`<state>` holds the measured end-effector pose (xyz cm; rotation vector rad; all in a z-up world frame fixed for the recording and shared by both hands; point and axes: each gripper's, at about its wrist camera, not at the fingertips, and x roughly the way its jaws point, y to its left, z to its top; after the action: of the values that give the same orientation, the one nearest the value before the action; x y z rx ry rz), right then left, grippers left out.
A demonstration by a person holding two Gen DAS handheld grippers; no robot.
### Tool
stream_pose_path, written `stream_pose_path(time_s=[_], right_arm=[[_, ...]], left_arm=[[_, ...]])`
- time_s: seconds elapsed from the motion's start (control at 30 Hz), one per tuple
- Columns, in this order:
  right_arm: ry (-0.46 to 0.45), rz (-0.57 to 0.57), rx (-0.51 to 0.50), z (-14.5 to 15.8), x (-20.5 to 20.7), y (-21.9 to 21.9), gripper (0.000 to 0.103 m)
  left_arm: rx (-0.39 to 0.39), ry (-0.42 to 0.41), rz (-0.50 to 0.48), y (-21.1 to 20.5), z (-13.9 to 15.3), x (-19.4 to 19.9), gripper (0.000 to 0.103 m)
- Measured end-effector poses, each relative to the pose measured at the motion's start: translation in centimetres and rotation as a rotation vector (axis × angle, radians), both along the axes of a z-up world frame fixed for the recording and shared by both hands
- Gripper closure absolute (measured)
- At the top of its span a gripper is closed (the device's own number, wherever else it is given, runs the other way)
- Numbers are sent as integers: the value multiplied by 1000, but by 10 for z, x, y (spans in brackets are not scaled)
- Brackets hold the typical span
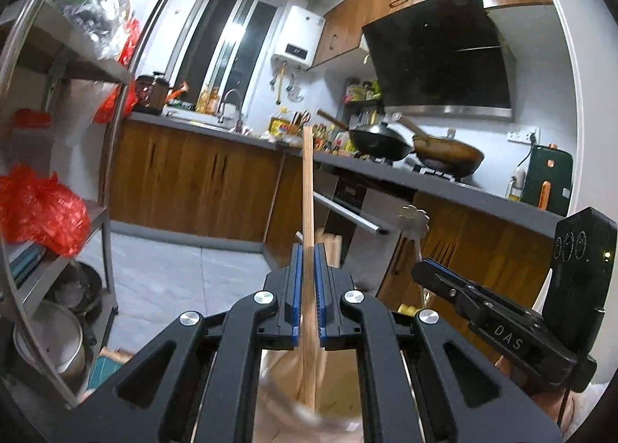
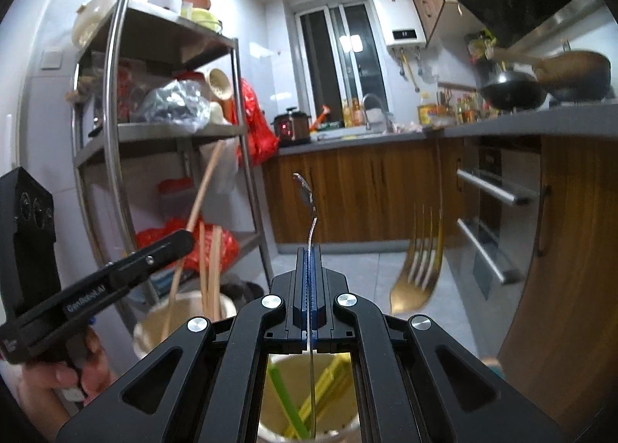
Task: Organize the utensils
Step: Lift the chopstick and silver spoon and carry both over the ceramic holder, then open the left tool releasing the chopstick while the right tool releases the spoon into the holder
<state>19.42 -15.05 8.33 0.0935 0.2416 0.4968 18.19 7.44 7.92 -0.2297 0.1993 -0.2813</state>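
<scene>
My left gripper [image 1: 308,249] is shut on a wooden chopstick [image 1: 308,180] that stands nearly upright, its lower end in a beige holder [image 1: 278,396]. In the right wrist view that holder [image 2: 148,331] also has other chopsticks [image 2: 210,269] in it. My right gripper [image 2: 309,253] is shut on a thin metal utensil [image 2: 309,203], seen edge-on and upright. It hangs over a second cup [image 2: 343,429] with green and yellow sticks inside. A gold fork [image 2: 419,265], blurred, stands tines up to its right. Each gripper shows in the other's view, right gripper [image 1: 421,269] and left gripper [image 2: 185,240].
A steel shelf rack [image 2: 116,133] with red bags and pots stands at the left. A grey counter [image 1: 386,172] with wooden cabinets, a sink and two woks runs along the back and right. An oven front with bar handles [image 2: 490,188] is close on the right. A hand [image 2: 58,373] holds the left gripper.
</scene>
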Motion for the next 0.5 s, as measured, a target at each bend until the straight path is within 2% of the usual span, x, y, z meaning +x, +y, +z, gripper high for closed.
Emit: stream_pose_path(time_s=[0.13,0.27,0.43,0.5], right_arm=[[54,32,3,-11,0,-3,101],[94,53,-17,-19,-3,0,101],[140,74,-35,-28,-2,4,101],[150,78,-31,-27,-2,4,100]], left_arm=[[9,50,12,6,-7,-8,97],[81,116,35,2,-10,-10,97],[137,146,61,-2,-6,-14,97],[144,155,65,-3,-5,-13,93]])
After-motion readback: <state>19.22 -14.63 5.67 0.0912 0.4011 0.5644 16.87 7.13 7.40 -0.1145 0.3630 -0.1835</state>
